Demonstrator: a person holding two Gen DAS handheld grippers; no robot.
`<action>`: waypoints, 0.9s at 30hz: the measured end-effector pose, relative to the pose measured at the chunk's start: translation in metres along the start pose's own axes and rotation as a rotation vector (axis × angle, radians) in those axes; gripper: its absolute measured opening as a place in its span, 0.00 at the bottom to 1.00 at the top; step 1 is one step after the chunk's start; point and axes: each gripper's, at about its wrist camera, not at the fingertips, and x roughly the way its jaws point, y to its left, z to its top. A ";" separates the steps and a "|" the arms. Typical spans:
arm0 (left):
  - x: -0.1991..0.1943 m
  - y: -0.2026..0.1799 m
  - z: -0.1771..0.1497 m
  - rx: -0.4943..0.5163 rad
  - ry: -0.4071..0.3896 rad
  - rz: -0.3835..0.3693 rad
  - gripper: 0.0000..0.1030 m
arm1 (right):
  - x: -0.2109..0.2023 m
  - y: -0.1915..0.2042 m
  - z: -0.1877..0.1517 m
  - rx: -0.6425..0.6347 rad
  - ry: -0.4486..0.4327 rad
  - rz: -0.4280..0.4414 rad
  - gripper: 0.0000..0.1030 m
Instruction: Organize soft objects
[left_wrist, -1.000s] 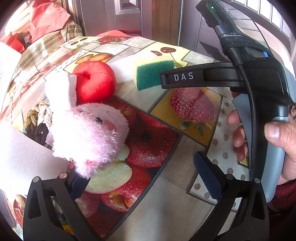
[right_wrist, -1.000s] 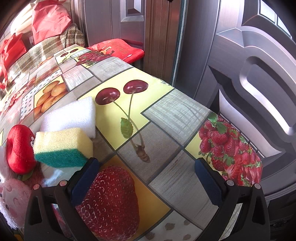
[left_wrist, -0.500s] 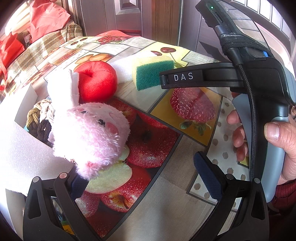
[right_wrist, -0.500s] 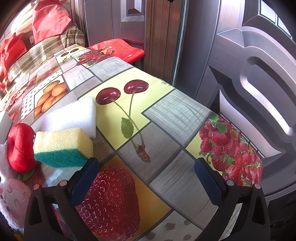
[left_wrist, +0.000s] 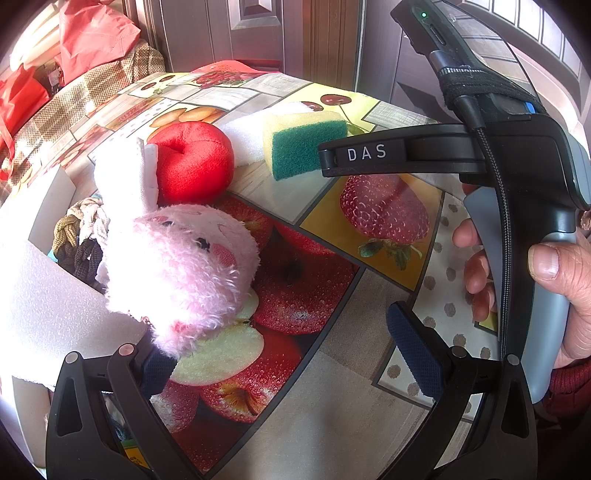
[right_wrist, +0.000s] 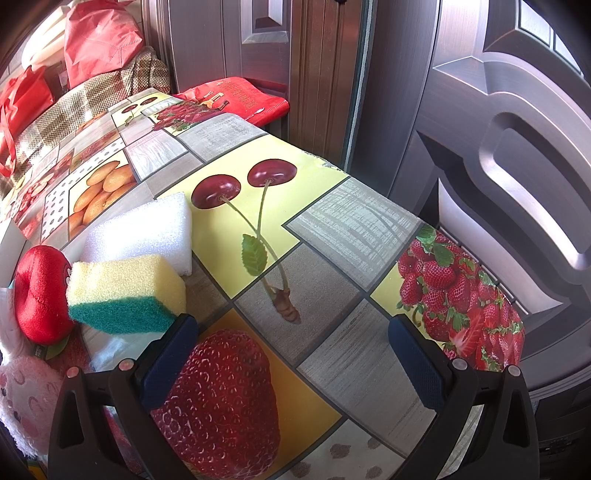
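Both the left tongs (left_wrist: 291, 347) and the right tongs (right_wrist: 291, 362) are held wide apart above the fruit-print tabletop (right_wrist: 332, 236). A pink plush toy (left_wrist: 184, 269) is seen against the left tongs' left finger, beside a white foam box (left_wrist: 48, 306); a red plush apple (left_wrist: 192, 158), a white foam block (right_wrist: 144, 229) and a yellow-green sponge (right_wrist: 125, 291) are clustered towards the tabletop's far edge.

Strong daylight blows out the pink plush toy (left_wrist: 181, 273) and white foam sheet (left_wrist: 48, 314) at the left. Both fisheye views bend hard and darken at the edges. The glossy bench (right_wrist: 332, 236) stays sharp.
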 end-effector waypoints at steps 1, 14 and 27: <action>0.000 0.000 0.000 0.000 0.000 0.000 0.99 | 0.000 0.000 0.000 0.000 0.000 0.000 1.00; 0.000 0.000 0.000 0.000 0.000 0.000 0.99 | 0.000 0.000 0.000 0.002 -0.001 0.002 1.00; 0.003 0.000 0.001 0.003 0.000 0.000 0.99 | 0.000 0.000 0.000 0.001 -0.001 0.002 1.00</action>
